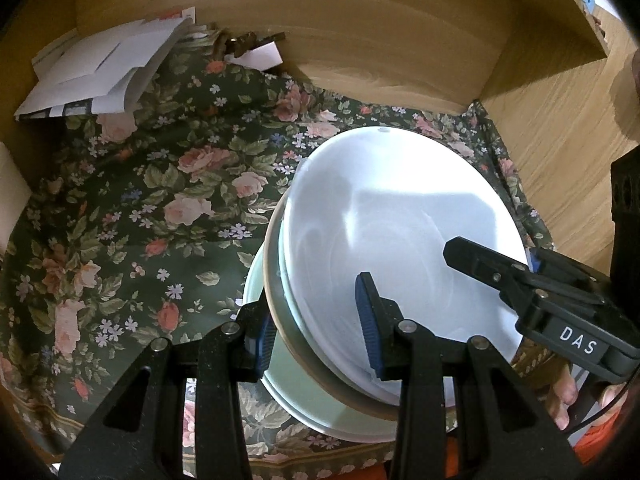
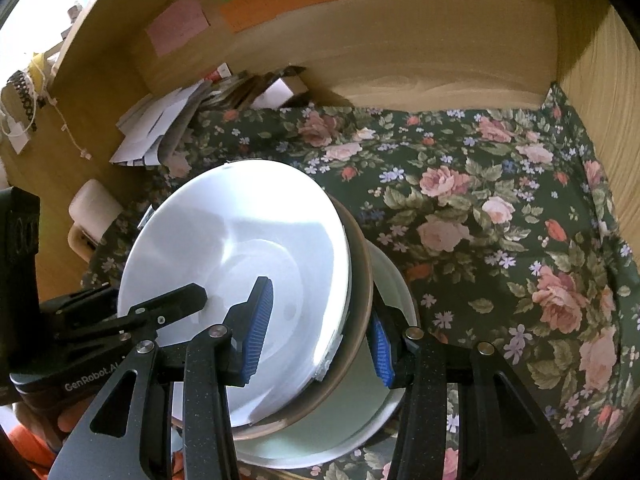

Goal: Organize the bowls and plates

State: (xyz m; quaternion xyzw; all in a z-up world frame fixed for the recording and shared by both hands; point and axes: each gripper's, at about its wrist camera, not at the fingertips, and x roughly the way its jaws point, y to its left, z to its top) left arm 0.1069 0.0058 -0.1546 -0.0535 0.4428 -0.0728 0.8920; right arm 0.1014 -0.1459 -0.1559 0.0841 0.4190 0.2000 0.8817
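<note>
Lying behind the plate stack (image 1: 392, 232) on floral cloth (image 1: 152, 184): loose papers (image 1: 100, 72)

A dark green floral cloth (image 2: 500, 216) with pink roses covers the tabletop, which sits in a light wooden alcove (image 2: 420, 52). Pink, green and orange paper notes (image 2: 280, 0) are stuck on the back panel. A heap of white envelopes and papers (image 1: 100, 68) lies in the back left corner. Bright daylight enters at upper left
</note>
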